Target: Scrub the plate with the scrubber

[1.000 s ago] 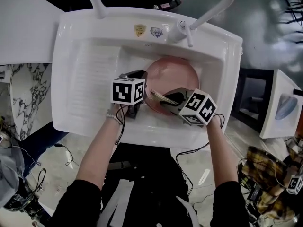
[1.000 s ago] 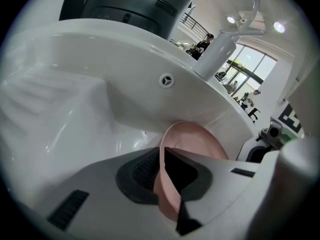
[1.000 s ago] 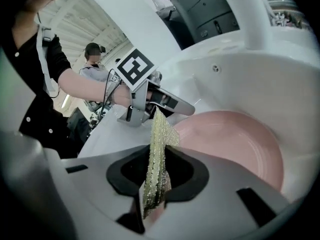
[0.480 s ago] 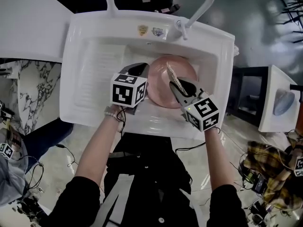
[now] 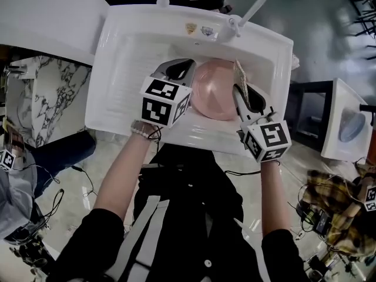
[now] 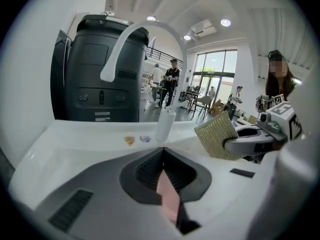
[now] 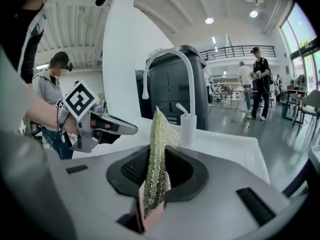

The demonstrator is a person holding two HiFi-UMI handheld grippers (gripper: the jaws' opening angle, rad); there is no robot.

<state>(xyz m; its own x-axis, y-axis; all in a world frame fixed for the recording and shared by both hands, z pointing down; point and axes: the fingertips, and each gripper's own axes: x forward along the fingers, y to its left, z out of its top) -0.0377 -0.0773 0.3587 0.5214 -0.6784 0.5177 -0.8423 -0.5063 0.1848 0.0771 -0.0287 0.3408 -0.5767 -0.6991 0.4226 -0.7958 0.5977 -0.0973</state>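
A pink plate lies flat in the basin of a white sink. My left gripper hangs above the plate's left edge, and its jaws are shut with nothing gripped. Low in the slit between them a strip of pink shows. Over the plate's right edge, my right gripper is shut on a yellow-green mesh scrubber. The scrubber stands upright on its edge, clear of the plate. Each gripper view shows the other gripper: the left gripper, and the right gripper with the scrubber.
A white arched faucet and a small white pump-like fitting stand at the sink's back rim. A ribbed drainboard lies left of the basin, and a black machine stands behind the sink. Several people stand farther back.
Both grippers have risen out of the basin. The scrubber has lifted off the plate and turned from lying across it to standing upright. The plate has stayed in the basin.
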